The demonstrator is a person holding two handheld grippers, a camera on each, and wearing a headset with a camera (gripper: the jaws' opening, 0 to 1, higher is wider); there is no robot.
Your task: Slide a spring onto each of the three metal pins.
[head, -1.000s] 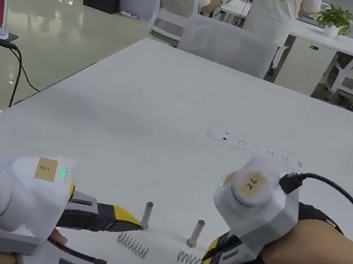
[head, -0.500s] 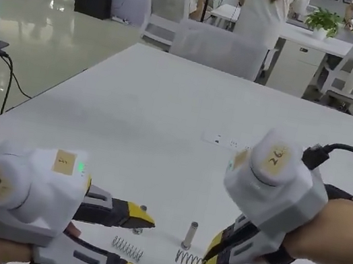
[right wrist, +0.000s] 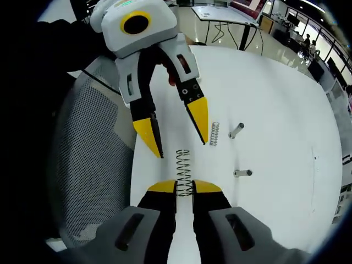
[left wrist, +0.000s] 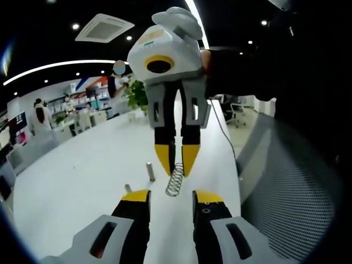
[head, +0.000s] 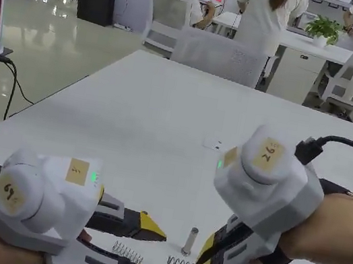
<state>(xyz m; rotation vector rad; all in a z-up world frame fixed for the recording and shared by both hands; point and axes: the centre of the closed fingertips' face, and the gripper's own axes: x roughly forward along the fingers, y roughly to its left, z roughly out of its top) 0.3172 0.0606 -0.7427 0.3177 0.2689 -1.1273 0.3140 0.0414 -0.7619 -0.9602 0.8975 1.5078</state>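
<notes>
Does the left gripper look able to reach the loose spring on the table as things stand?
Probably yes: the left gripper is open, and the loose spring lies close by, nothing between.

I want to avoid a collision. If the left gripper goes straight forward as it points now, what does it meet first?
Probably the spring held by the right gripper, which lies in line with the gap of the open left gripper; depth is unclear.

white table [head: 132, 110] | grey chair [head: 220, 56] behind | potted plant [head: 325, 27] (far desk) | mesh chair [right wrist: 91, 137]
</notes>
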